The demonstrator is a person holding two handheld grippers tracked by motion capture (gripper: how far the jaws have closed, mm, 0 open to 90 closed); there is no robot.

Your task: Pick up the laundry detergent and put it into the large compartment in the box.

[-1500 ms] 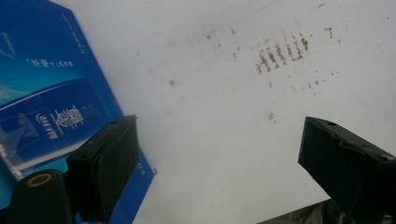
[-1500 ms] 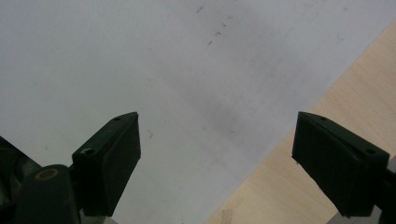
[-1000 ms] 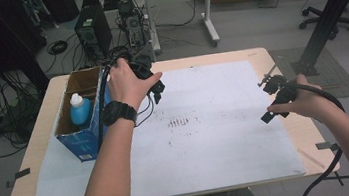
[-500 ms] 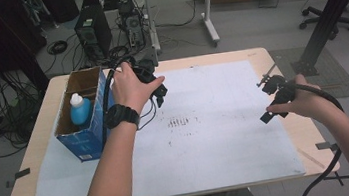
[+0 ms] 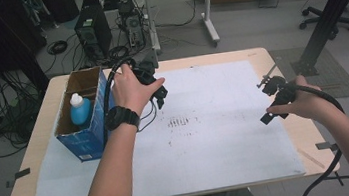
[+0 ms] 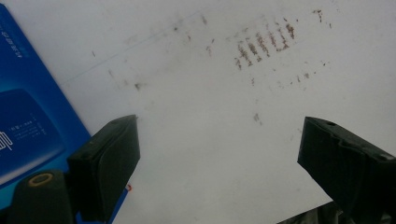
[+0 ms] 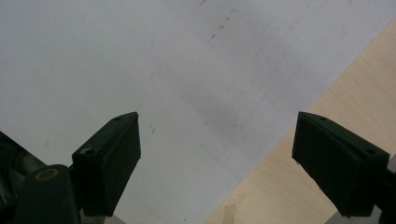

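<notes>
where the blue box (image 5: 88,133) stands, left tool (image 5: 157,92) hangs beside it, released. right tool (image 5: 269,101) released over white sheet (image 5: 218,143).

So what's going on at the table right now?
A person holds a gripper in each hand over a white sheet on the table. The left gripper hangs open beside the blue box, which holds a bottle; nothing is between its jaws. The right gripper, also open and holding nothing, sits near the sheet's right edge. Brown marks stain the sheet's middle.
</notes>
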